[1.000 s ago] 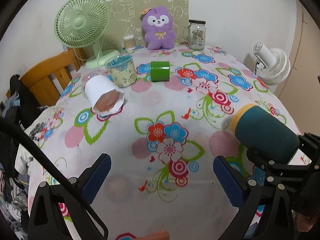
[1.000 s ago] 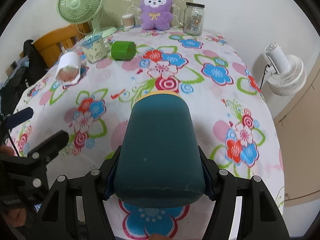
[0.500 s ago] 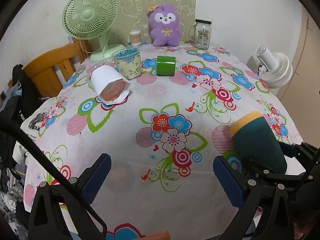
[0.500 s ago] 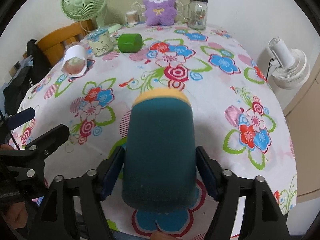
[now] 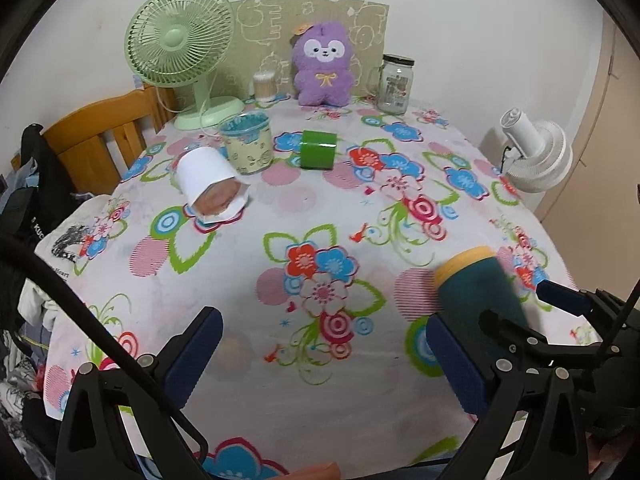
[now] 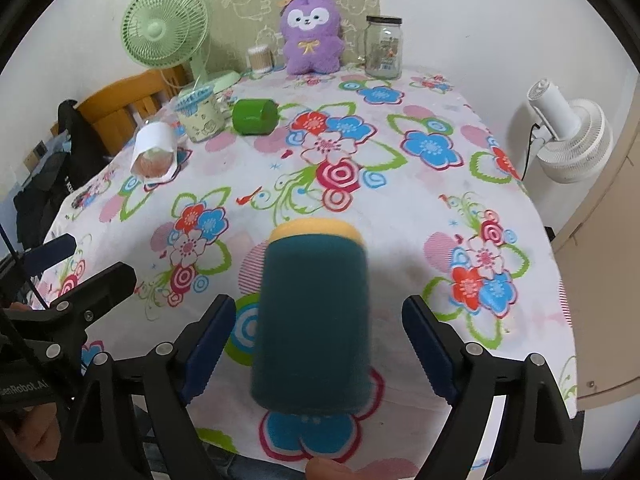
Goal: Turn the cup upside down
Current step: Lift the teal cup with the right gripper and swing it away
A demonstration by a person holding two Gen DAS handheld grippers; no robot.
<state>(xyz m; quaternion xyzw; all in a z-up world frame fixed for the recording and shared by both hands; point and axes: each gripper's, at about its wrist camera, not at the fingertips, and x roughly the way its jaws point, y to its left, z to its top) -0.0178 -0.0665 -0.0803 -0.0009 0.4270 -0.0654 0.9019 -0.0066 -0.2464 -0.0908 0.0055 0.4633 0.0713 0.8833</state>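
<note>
A dark teal cup [image 6: 314, 320] with a yellow band at its far end sits between the fingers of my right gripper [image 6: 316, 344], near the table's front edge. The jaws stand wide and clear of the cup on both sides. The cup looks motion-blurred. It also shows in the left wrist view [image 5: 476, 292], low right, with the right gripper's frame around it. My left gripper [image 5: 324, 356] is open and empty above the flowered tablecloth [image 5: 320, 216].
A white paper cup [image 5: 210, 182] lies on its side at left. A patterned mug [image 5: 247, 142], a green cup [image 5: 318, 155] on its side, a green fan [image 5: 180, 46], a purple plush [image 5: 323, 68] and a glass jar [image 5: 396, 82] stand farther back. A white fan [image 5: 536, 156] stands off the right edge.
My right gripper has opened and let go of the teal cup, which now sits lower between the spread fingers. Both grippers have drawn back from the table.
</note>
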